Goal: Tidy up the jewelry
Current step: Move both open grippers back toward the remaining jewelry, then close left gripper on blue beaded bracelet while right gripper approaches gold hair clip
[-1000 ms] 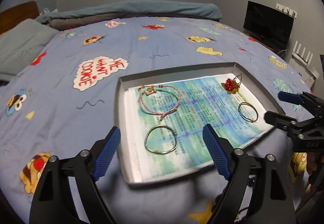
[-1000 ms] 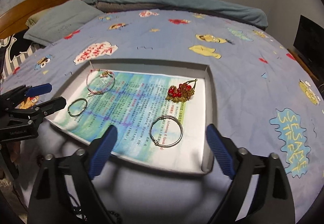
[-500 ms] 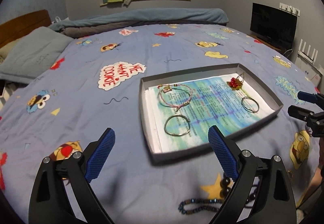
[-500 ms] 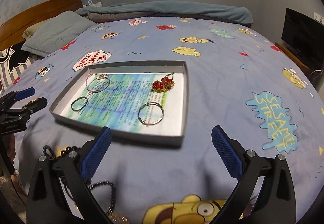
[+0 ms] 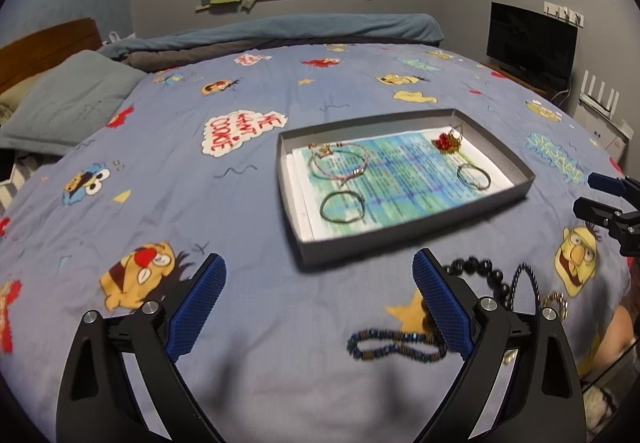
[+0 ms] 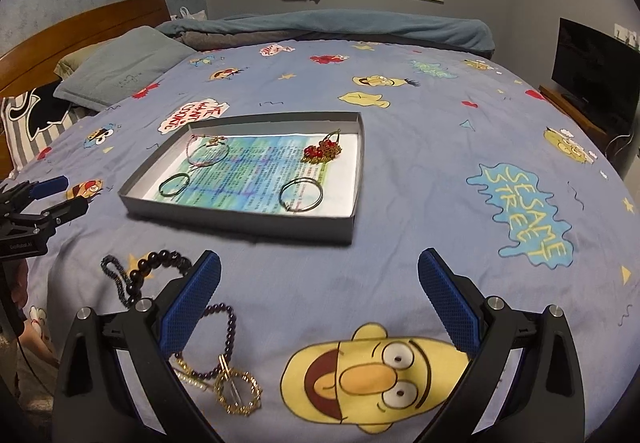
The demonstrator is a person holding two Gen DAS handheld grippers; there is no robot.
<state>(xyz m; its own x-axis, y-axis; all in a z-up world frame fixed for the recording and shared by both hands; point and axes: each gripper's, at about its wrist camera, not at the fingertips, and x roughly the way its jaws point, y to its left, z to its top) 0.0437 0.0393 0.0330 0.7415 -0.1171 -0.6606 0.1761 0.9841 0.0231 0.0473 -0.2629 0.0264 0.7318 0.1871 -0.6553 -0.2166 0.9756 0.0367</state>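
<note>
Your left gripper (image 5: 318,297) has just been opening and stands spread over bare bedspread (image 5: 280,83); your right gripper (image 6: 320,295) is spread too, holding nothing. The tray (image 6: 240,221) with four pieces lies beyond. Loose bead bracelets (image 6: 160,263) lie near, between the grippers.

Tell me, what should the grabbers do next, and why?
Probably lower the left gripper onto the blue beaded bracelet lying on the bedspread right by its fingers. Both grippers stand open and empty, and four pieces already lie in the grey tray, while several remain outside it.
</note>
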